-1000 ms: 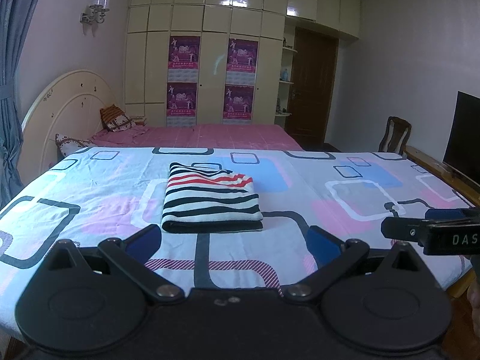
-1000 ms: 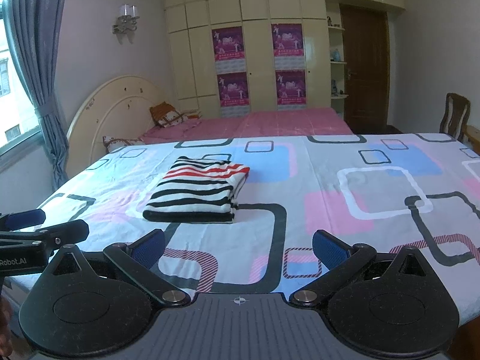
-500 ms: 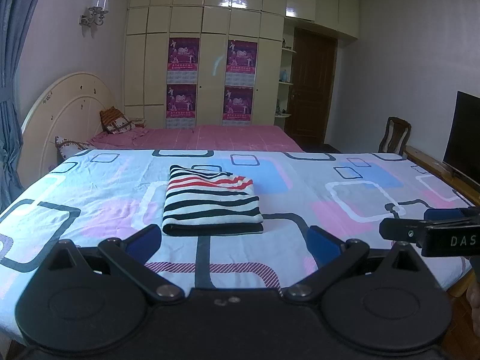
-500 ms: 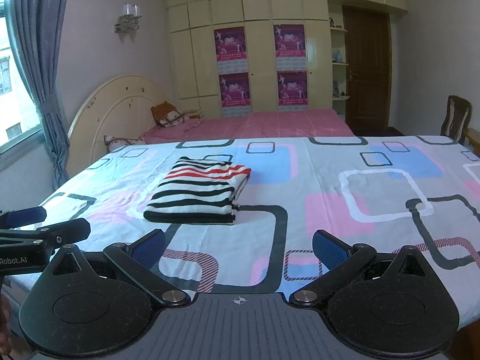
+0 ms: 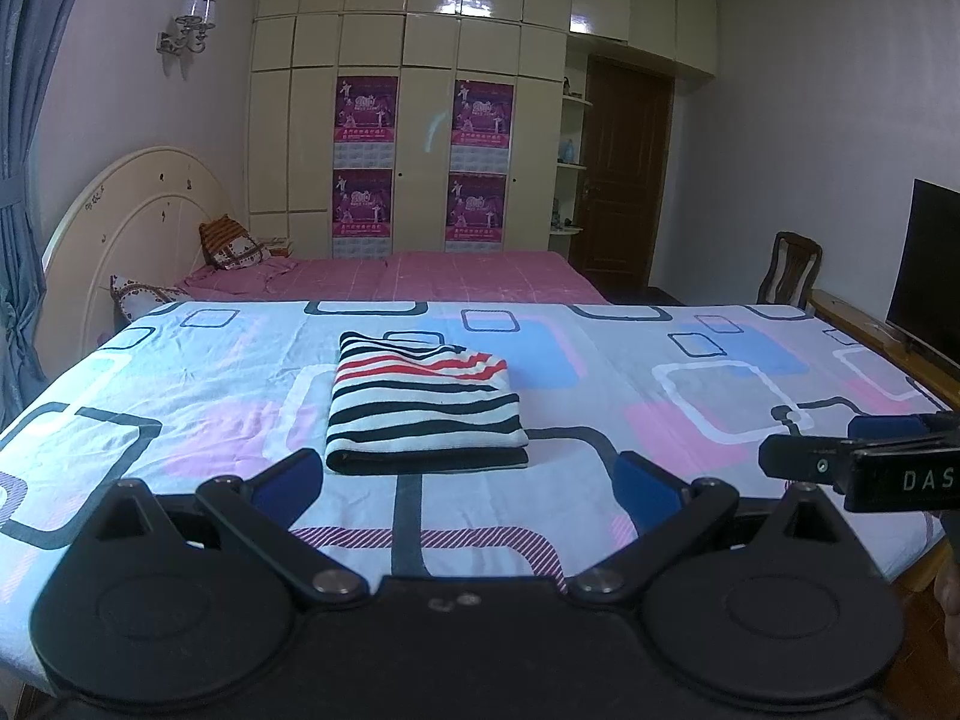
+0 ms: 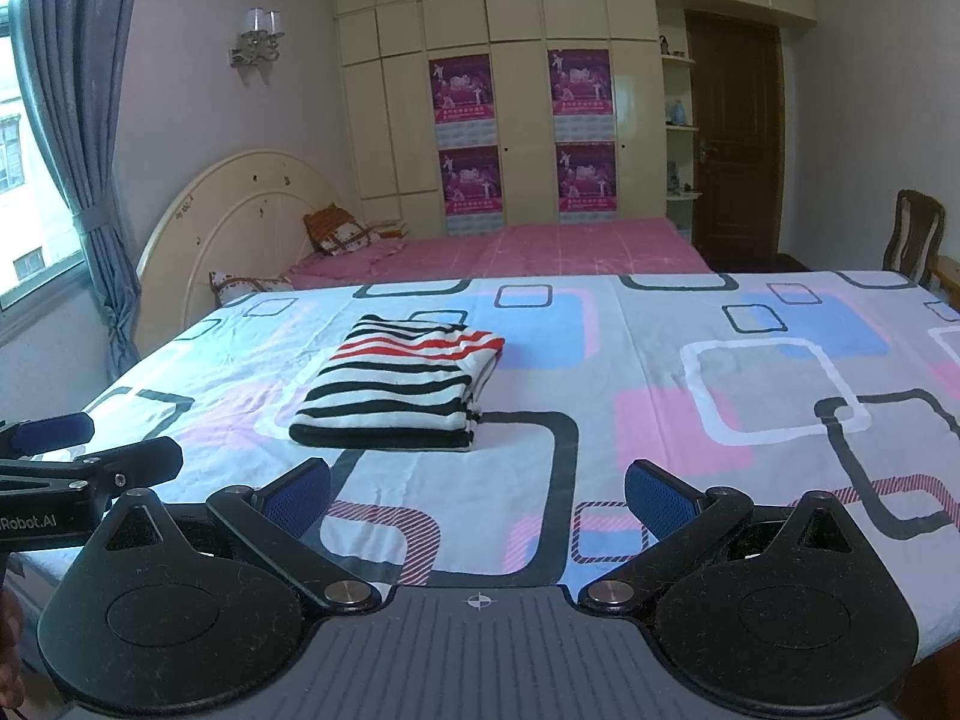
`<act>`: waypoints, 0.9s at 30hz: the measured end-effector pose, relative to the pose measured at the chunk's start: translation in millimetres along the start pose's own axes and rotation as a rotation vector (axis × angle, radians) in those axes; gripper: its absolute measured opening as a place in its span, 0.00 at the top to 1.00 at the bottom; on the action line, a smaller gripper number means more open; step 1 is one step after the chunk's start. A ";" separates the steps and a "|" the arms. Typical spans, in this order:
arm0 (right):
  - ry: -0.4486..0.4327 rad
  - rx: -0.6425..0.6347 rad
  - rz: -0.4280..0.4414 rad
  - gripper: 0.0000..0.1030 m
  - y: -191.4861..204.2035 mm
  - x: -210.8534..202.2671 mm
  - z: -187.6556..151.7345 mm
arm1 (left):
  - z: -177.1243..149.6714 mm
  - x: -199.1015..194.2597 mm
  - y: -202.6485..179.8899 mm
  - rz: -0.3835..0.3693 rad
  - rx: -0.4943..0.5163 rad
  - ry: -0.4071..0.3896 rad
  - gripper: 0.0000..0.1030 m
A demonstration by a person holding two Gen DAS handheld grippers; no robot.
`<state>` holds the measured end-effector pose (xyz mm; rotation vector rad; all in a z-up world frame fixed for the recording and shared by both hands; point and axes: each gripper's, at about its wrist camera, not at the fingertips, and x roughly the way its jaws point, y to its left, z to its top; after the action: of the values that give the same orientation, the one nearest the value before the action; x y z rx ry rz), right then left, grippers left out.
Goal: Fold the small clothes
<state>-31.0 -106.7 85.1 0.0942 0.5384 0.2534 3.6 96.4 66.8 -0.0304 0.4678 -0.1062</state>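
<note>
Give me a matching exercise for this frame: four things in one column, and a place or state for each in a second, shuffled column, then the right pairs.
Things:
1. striped garment
2. left gripper
3. wooden chair
4. pink bed

Places or states:
A. open, holding nothing
B. standing at the far right, near the dark door
C. folded, lying on the patterned sheet
D. behind the patterned sheet, against the wardrobe

Pairs: 1-C, 2-A, 3-B, 4-D
</note>
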 end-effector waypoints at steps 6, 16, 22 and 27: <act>0.002 -0.002 0.004 0.00 -0.1 2.2 1.3 | 1.1 0.7 -1.4 0.002 0.002 -0.003 0.00; 0.006 -0.001 0.007 0.00 -3.5 3.3 1.7 | 2.1 1.2 -5.0 0.006 0.006 -0.002 0.00; 0.007 0.000 0.009 0.00 -4.3 3.2 1.6 | 2.0 3.7 -6.8 0.014 0.001 -0.005 0.00; 0.010 0.001 0.013 0.00 -7.8 4.7 0.7 | 1.2 3.2 -5.6 0.019 -0.002 -0.013 0.01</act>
<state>-25.1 -113.0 82.1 0.0976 0.5477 0.2668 6.5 90.4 66.8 -0.0290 0.4554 -0.0868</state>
